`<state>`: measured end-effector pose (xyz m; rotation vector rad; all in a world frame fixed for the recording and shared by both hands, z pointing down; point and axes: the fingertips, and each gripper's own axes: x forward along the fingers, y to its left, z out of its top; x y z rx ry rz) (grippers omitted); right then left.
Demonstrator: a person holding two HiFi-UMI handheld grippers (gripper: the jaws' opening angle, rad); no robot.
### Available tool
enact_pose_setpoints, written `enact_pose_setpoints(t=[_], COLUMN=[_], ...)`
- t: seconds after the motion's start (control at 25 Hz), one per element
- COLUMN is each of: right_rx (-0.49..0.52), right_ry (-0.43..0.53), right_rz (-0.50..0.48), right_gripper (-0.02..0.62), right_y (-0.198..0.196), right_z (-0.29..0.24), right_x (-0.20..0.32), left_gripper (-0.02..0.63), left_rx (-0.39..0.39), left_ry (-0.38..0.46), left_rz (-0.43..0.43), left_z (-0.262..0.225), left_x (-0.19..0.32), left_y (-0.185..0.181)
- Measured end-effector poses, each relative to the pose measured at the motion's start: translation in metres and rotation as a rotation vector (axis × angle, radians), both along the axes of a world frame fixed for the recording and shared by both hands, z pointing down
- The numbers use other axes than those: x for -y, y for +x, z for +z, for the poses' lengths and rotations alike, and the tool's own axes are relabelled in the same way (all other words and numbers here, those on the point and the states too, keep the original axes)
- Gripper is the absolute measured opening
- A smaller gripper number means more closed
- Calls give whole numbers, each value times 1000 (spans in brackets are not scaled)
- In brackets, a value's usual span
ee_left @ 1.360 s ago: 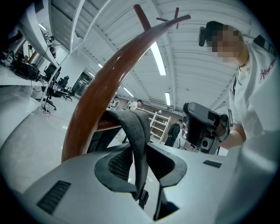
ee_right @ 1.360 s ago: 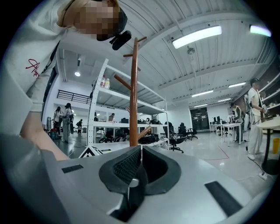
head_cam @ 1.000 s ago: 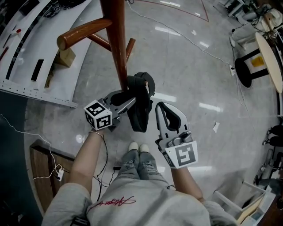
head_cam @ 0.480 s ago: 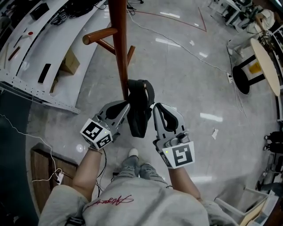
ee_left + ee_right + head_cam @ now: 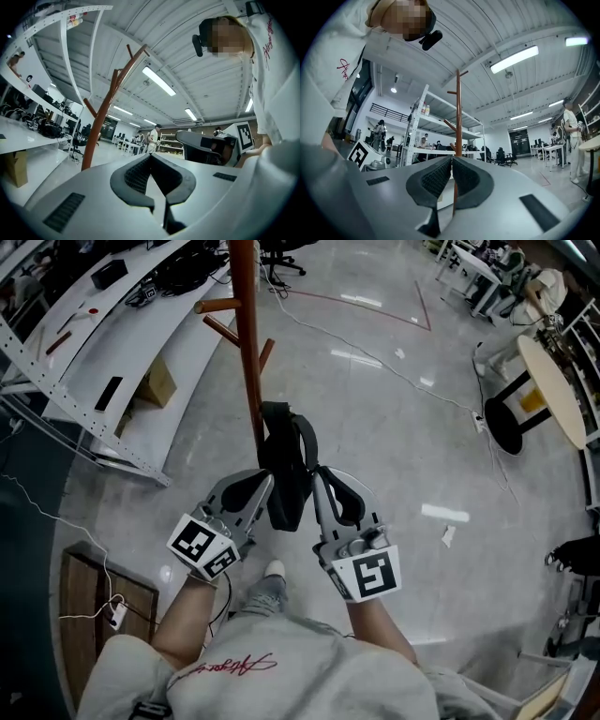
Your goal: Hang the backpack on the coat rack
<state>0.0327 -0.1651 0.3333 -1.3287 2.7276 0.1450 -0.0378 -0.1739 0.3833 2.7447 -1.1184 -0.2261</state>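
**hookhunter:** How would you finish this one cleanly? In the head view the tall brown wooden coat rack (image 5: pixel 247 352) runs up the middle. The black fabric backpack (image 5: pixel 286 470) hangs right against its pole and looks to be off the shiny grey floor (image 5: pixel 403 437), with one set of tongs on either side of it.

**packrat_7:** The big thing is confirming the loop is really over a peg. The bag's own bulk hides that from above, so I can't tell if it's seated or just leaning there. The left tongs (image 5: pixel 151 158) are pressed together and so are the right tongs (image 5: pixel 451 158). Neither of their own views shows any strap between the pads, just the pole ahead. So my read is that neither one is pinching the bag. If it's hooked, I'd back both out straight and level without brushing the straps, since a nudge could slide the loop off one of those short slanted wooden pegs (image 5: pixel 218 307). If it isn't, I'd pinch the top handle, lift it above a peg and lower it on.

**hookhunter:** Any brand on the bag?

**packrat_7:** None I can see, it's plain black from here. The biggest writing is the red cursive script (image 5: pixel 234 667) on the person's grey shirt, and it's too loopy to read. The white marker cubes (image 5: pixel 367 575) carry only black square patterns, no words. The brown cardboard box (image 5: pixel 155 381) by the white desk (image 5: pixel 89 357) shows no print I can make out.
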Motion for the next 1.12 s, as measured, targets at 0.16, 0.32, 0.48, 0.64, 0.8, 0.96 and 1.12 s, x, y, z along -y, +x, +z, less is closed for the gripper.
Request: enact_pose_setpoints(t=[0.16, 0.32, 0.48, 0.64, 0.8, 0.96, 1.12], right_rx=[-1, -2, -8, -2, 2, -4, -10], right_ry=[21, 35, 27, 36, 37, 43, 45], right_rz=[-24, -43, -46, -61, -60, -54, -39], right_gripper=[21, 21, 21, 21, 21, 20, 20], right_y=[13, 24, 34, 34, 30, 26, 24], right_z=[-7, -12, -15, -20, -21, -26, -27], right_x=[-44, -93, -132, -156, -172, -183, -190], left_gripper=[17, 17, 17, 17, 17, 17, 17], left_rx=[-9, -19, -30, -35, -25, -28, -29], left_ry=[16, 18, 17, 24, 30, 39, 54], left_rz=[-19, -39, -56, -56, -67, -77, -78], left_z=[-9, -17, -26, -36, -39, -47, -53], left_x=[-43, -92, -135, -163, -178, -188, -196], left_y=[22, 39, 53, 59, 56, 49, 44])
